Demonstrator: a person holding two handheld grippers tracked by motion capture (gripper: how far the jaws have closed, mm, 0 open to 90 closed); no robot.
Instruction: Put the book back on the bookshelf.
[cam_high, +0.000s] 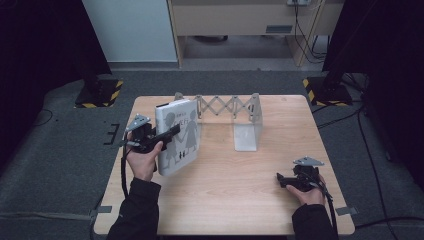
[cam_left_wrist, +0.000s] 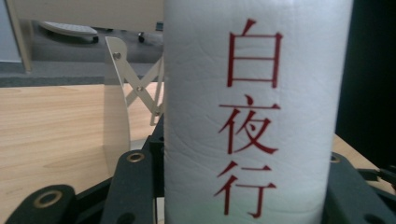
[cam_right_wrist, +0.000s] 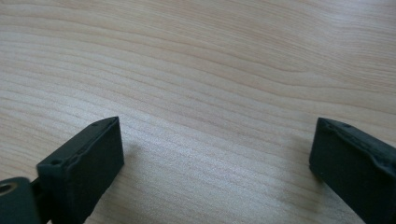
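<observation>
White hardcover book (cam_left_wrist: 252, 116): spine bears red characters 白夜行, read top to bottom; front cover shows grey silhouettes of two figures holding hands. Left tool (cam_high: 167, 134) clamped on book across its spine, book held upright at worktop's (cam_high: 240, 185) left half, just before grey metal expanding book rack (cam_high: 235, 120). Right tool (cam_right_wrist: 215, 154) wide apart, nothing between jaws, low over bare light-wood worktop, well apart from book.

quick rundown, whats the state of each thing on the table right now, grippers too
white book: upright, tilted, clamped by its spine
left gripper: shut on the book
right gripper: open, empty, low over the table
expandable bookend rack: standing, stretched out, empty
</observation>
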